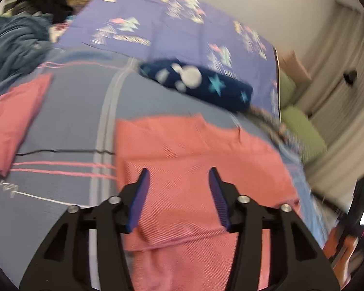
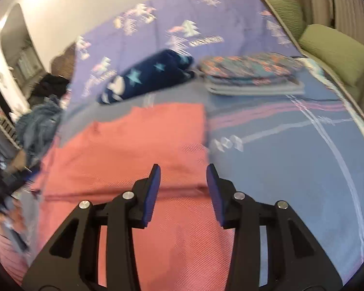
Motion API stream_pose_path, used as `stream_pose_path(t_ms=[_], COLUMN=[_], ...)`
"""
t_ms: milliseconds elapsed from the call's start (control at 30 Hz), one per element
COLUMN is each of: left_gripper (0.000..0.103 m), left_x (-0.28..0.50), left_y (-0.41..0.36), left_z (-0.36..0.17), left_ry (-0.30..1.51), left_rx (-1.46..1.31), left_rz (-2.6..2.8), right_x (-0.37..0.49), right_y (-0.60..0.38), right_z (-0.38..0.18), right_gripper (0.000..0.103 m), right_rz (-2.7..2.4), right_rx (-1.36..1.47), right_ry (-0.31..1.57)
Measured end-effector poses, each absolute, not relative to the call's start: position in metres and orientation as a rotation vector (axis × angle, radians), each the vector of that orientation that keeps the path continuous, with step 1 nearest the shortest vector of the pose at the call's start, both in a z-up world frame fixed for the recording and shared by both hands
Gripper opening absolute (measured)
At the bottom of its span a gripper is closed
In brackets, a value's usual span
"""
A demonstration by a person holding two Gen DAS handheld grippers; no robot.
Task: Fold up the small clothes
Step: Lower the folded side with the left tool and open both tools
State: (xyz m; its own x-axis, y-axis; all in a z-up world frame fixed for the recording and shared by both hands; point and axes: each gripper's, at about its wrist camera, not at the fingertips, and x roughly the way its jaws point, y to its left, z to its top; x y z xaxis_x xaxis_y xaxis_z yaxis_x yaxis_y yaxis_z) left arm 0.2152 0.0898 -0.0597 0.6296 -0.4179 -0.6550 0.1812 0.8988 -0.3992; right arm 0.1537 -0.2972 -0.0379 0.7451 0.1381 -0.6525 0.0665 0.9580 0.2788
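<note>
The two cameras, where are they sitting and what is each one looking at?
Left wrist view: sits on the left gripper, looks forward over the pink cloth on the bed; only its open black fingers show.
Right wrist view: sits on the right gripper, looks across the cloth's right edge toward a folded pile; only its open fingers show.
Shared: pink cloth, bed, dark blue star roll, green cushions.
</note>
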Motion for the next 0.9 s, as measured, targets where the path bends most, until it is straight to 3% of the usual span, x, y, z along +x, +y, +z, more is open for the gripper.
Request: stream_pose_path(t_ms=[100, 133, 200, 500, 567, 633, 900], left_gripper=[0.06, 0.066, 0.073, 0.074, 0.075, 0.077, 0.077], left_x=[0.217, 0.215, 0.209, 0.201, 0.205, 0.205, 0.223], left_y=[0.061, 0.055, 0.05, 0.026, 0.017, 0.017, 0.039], left_z=[-0.095, -0.098, -0.087, -0.078, -0.091, -0.092, -0.074], left_ry=[0.891, 0.873, 0.848, 0.822, 0.873, 0.875, 0.829], left_rx=[-0.182, -0.14, -0.105, -0.038, 0.02, 0.009, -0.062], left_rz=[-0.317, -0.307, -0.327, -0.381, -0.361, -0.369, -0.326], right_x=[0.177, 0.186, 0.182, 0.177, 0.19, 0.203, 0.216], right_y=[-0.293, -0.296, -0.301, -0.267, -0.259, -0.254, -0.271], right_z=[-0.061, -0.082, -0.089, -0.05, -0.061, -0.087, -0.044], right_gripper=[0.04, 0.033, 0.032, 0.034, 0.041, 0.041, 0.043], right_rz=[0.04, -0.011, 0.008, 0.13, 0.162, 0.131, 0.099], right_rx=[0.283, 0.272, 0.29, 0.175, 0.183, 0.161, 0.14], right_ry=[0.829, 0.921, 0.891, 0.765, 0.825, 0.941, 0.81])
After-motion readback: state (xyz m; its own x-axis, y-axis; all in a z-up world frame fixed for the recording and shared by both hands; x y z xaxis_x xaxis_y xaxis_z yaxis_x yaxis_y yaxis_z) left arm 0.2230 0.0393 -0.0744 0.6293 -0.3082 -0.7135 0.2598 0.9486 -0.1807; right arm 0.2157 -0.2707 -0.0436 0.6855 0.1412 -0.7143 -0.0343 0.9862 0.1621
